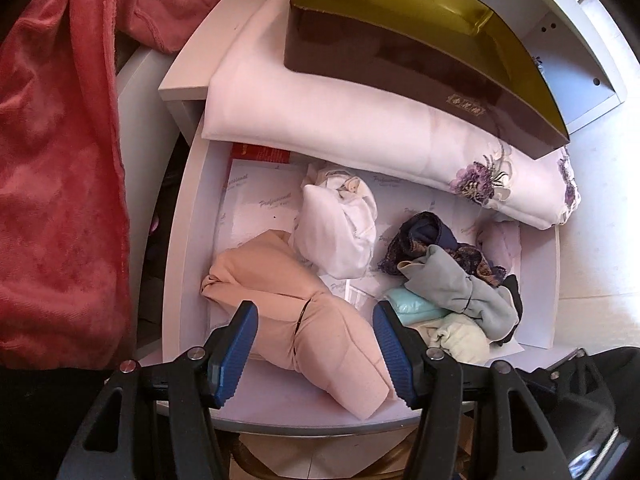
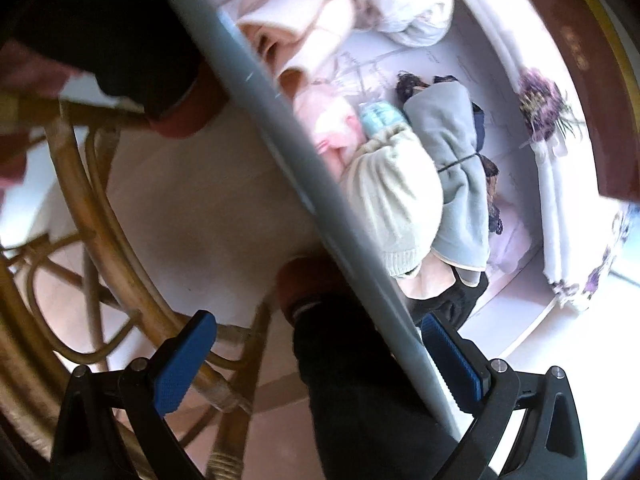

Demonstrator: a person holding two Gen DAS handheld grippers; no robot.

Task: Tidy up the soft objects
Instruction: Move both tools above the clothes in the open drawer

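An open white drawer holds loose soft garments. A peach garment lies at its front, and my left gripper hovers open over it, one finger on each side, with a gap showing beside the left pad. Behind it sits a white bundle. To the right are a dark lace piece, a grey garment, a mint item and a cream knit. My right gripper is wide open and empty, straddling the drawer's front edge, near the cream knit and grey garment.
A folded white sheet with purple flowers lies across the drawer's back, with a brown box lined in gold on top. A red fleece garment hangs at the left. A rattan chair and a person's dark-clad leg stand in front of the drawer.
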